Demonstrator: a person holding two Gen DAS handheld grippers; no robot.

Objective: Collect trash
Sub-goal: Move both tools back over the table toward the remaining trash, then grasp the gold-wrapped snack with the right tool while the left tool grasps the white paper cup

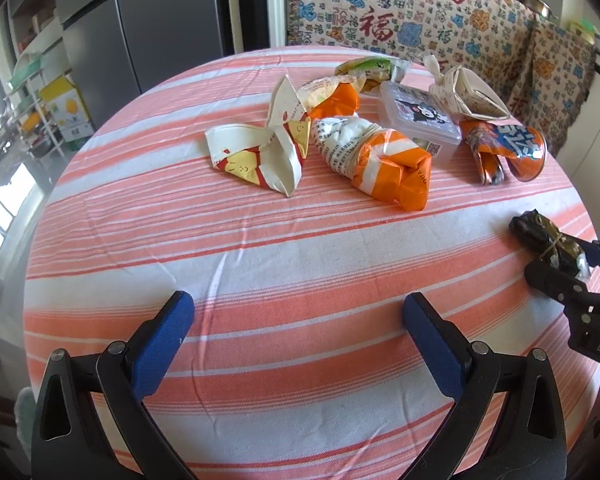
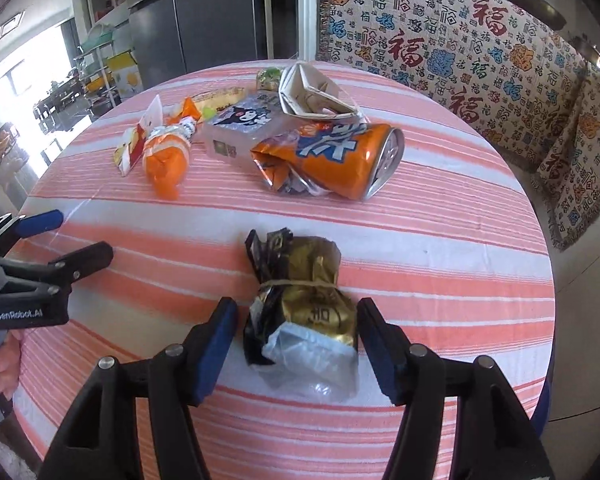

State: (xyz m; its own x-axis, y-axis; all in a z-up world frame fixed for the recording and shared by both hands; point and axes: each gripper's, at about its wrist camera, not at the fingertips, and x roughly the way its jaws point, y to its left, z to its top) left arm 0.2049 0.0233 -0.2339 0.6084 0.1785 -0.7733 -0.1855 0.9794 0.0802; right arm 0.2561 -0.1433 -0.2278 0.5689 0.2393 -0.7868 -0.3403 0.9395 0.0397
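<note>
Round table under an orange-and-white striped cloth, trash scattered over the far half. Largest to smallest:

- Crushed orange drink can: thin metal, light, dented, probably sharp at the folds. Lies well beyond the right gripper.
- Clear plastic lidded box with a cartoon sticker: rigid, touching the can's far side.
- Folded white paper carton behind the box; orange-and-white plastic wrapper bundle and crumpled white-and-yellow paper wrapper to the left. All soft, near weightless.
- Target by my read: crumpled gold-and-black foil wrapper tied with a rubber band, clear film trailing at its near end. Light, springy, slick foil; will compress, not resist. Best hold is across the fat gold body just below the band; the loose film would slip out.

Right gripper: jaws apart, straddling the wrapper's near half. Blue pads sit either side; right pad is almost at the foil, left has a small gap. No squeeze visible. Wrapper rests on the cloth near the table's front.

Left gripper: jaws wide apart, nothing between, over bare cloth.
</note>
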